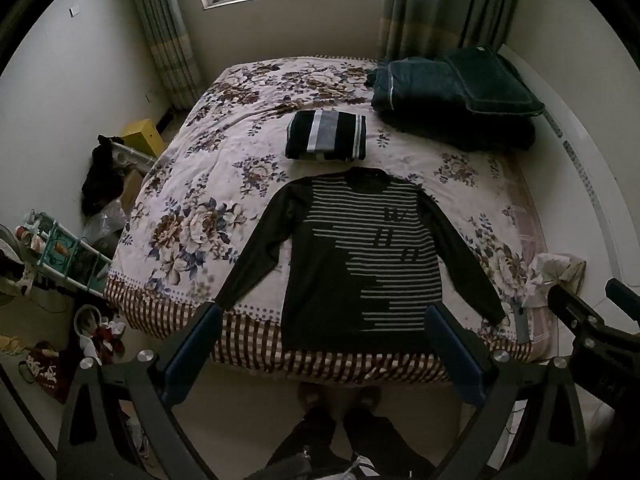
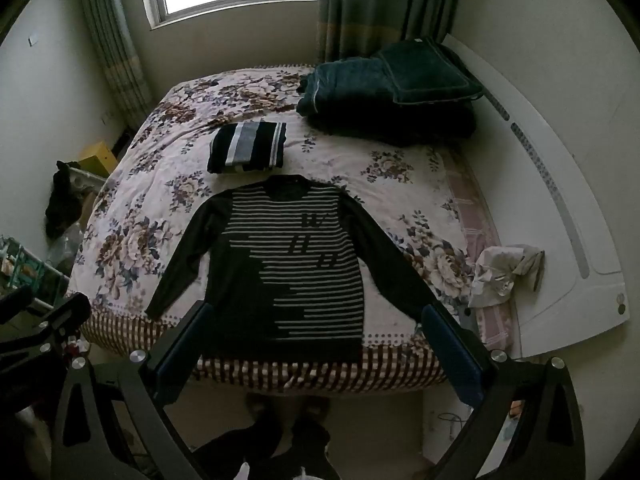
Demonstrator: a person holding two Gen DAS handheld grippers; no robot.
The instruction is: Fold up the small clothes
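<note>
On the floor at the far left of the left wrist view, a cluttered rack [image 1: 52,252] and a yellow box [image 1: 143,135] are sitting beside the bed [image 1: 192,184], and a dark garment [image 1: 100,176] is hanging over a white rail there. The bed is wearing a floral cover with a checked border along the near edge.

Moving toward the middle, the left gripper [image 1: 322,316] is hovering above the near edge of the bed with its jaws spread wide and nothing between them; its blue-padded fingers [image 1: 196,344] are framing the hem of the sweater [image 1: 360,256]. The sweater is lying flat and face up near the foot of the bed, a dark long-sleeved one with pale stripes across the chest, collar pointing toward the window, both sleeves slanting outward to the bed's near edge. Just beyond its collar, not quite touching, a folded striped garment [image 1: 326,136] is resting on the cover.

In the right wrist view, the right gripper [image 2: 314,318] is likewise hanging over the near edge with jaws wide apart and empty, the sweater's [image 2: 288,268] lower half showing between them.

Further right, a dark green quilt with a pillow [image 2: 392,88] on top is lying at the far right corner, and a crumpled pale cloth [image 2: 504,272] is sitting at the right edge of the bed against the white headboard [image 2: 560,216].
</note>
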